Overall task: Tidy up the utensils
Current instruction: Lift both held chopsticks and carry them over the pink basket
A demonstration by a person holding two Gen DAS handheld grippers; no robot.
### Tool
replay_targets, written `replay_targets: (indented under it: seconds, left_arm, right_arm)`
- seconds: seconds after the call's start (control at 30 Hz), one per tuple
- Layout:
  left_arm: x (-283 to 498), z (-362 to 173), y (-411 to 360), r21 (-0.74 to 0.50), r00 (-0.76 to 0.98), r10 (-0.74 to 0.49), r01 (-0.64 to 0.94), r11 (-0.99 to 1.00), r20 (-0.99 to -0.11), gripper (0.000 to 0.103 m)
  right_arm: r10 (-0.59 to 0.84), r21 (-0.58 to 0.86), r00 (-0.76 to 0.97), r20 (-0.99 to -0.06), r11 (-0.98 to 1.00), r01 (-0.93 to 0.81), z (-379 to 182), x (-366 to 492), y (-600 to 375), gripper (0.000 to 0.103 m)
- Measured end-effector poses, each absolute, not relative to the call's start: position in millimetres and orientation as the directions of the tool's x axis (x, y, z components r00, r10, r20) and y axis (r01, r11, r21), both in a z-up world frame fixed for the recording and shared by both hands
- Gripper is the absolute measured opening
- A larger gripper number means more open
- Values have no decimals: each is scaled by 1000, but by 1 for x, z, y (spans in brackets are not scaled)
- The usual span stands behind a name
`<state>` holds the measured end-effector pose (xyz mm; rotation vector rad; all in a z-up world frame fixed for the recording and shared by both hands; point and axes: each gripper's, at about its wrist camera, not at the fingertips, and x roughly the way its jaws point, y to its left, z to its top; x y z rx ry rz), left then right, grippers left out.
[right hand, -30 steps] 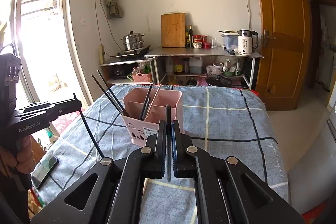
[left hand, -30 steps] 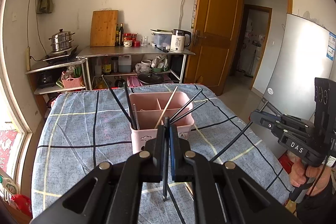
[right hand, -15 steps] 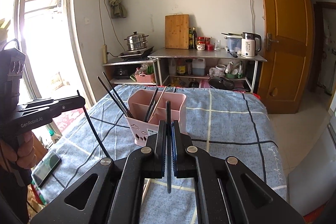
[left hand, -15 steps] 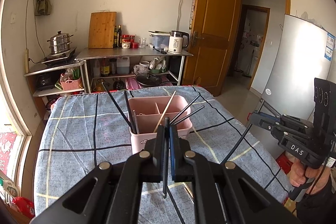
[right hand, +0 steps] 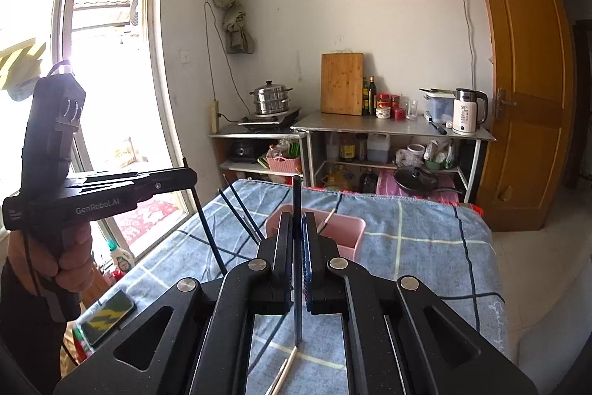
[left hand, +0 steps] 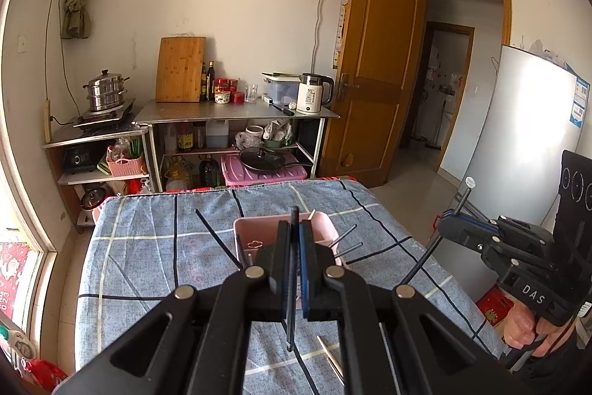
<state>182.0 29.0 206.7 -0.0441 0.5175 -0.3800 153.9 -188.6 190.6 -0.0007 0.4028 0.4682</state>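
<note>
Each gripper holds one black chopstick upright, fingers closed tight on it: the left gripper (left hand: 292,239) on its chopstick (left hand: 291,298), the right gripper (right hand: 296,228) on its chopstick (right hand: 297,269). Just beyond both sets of fingers stands the pink holder (left hand: 325,228) on the bench (left hand: 148,247), several chopsticks already in it. Below the fingers, pale chopsticks (right hand: 283,371) lie loose on the cloth, not yet sorted. The task looks partly done.

Utensil holder (left hand: 285,232) on table (left hand: 148,247), chopsticks (left hand: 216,239) in it, shelf (left hand: 236,111) behind
</note>
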Motion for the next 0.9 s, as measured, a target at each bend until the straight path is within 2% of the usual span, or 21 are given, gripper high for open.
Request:
replay_targets:
  seconds: [0.53, 0.9]
  left_arm:
    - [220, 251, 50, -177, 840, -385, 342, 923, -383, 5]
    - [253, 239, 58, -203, 847, -395, 342, 917, -357, 5]
  right_arm:
    - [499, 130, 834, -236, 867, -482, 234, 191, -165, 4]
    - [472, 185, 860, -194, 878, -441, 224, 233, -164, 4]
